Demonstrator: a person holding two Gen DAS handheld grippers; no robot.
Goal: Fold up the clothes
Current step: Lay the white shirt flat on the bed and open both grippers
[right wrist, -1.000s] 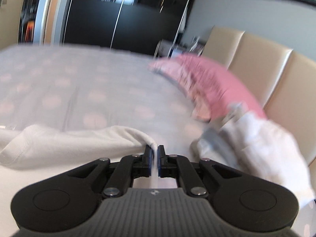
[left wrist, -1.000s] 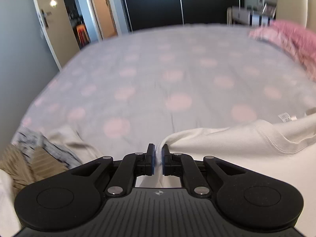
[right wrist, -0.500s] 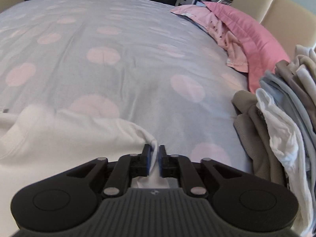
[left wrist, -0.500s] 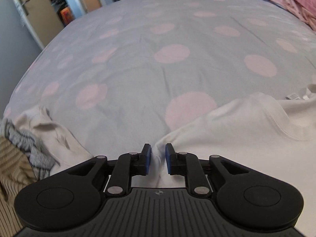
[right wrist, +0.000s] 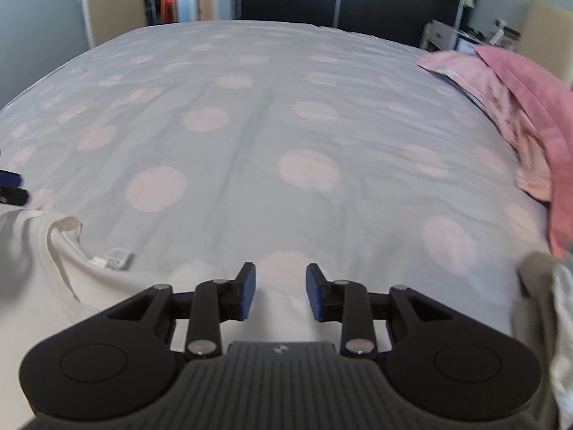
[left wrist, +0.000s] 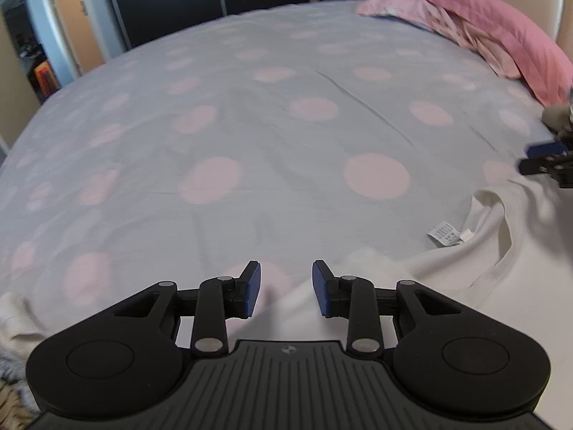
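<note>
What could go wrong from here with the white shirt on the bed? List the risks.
1. Both the left gripper and the right gripper are opening with the white shirt edge beneath them, so its shoulders may land bunched.
2. The care label sticks out past the collar and could get folded outside.

Honestly nothing here can actually be read. The white shirt point(left wrist: 501, 279) has a little care tag point(left wrist: 444, 233) at the collar with rows of tiny print, but it's way too small and blurry to make out in either view point(right wrist: 118, 258). Each hand-held gripper body has a small round logo mark point(left wrist: 288, 349) point(right wrist: 279, 349), no letters on it.
</note>
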